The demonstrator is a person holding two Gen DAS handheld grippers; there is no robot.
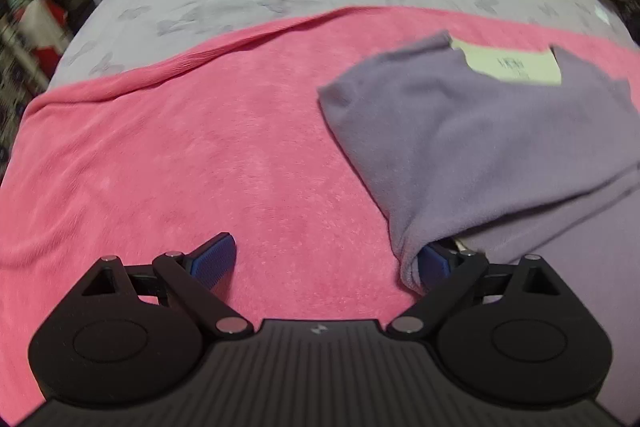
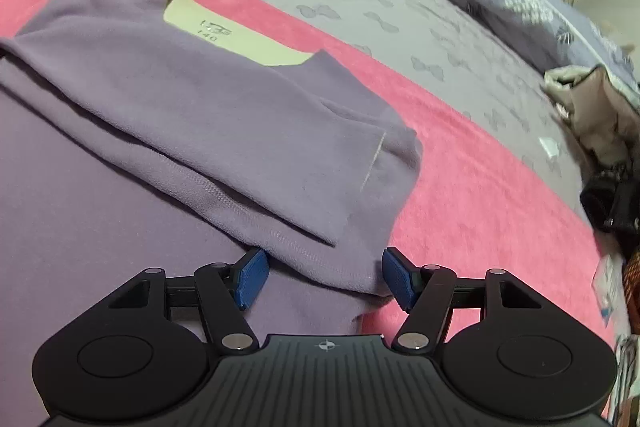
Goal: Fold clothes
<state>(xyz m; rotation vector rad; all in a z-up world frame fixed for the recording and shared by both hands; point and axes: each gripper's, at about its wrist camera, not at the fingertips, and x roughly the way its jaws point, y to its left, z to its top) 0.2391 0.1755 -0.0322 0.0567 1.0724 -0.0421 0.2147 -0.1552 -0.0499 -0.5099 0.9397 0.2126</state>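
Purple top (image 2: pixel 208 107) lies partly folded on a pink blanket (image 1: pixel 180 147) over the bed, toward three o'clock in the left view. Left hand-held gripper (image 1: pixel 326 259) gapes wide, empty; right hand-held gripper (image 2: pixel 324 277) stands half open, straddling the hem without pinching.

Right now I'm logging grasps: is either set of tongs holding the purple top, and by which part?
Nothing is held. Both the left tongs and right tongs stand open beside the purple top's folded edge.
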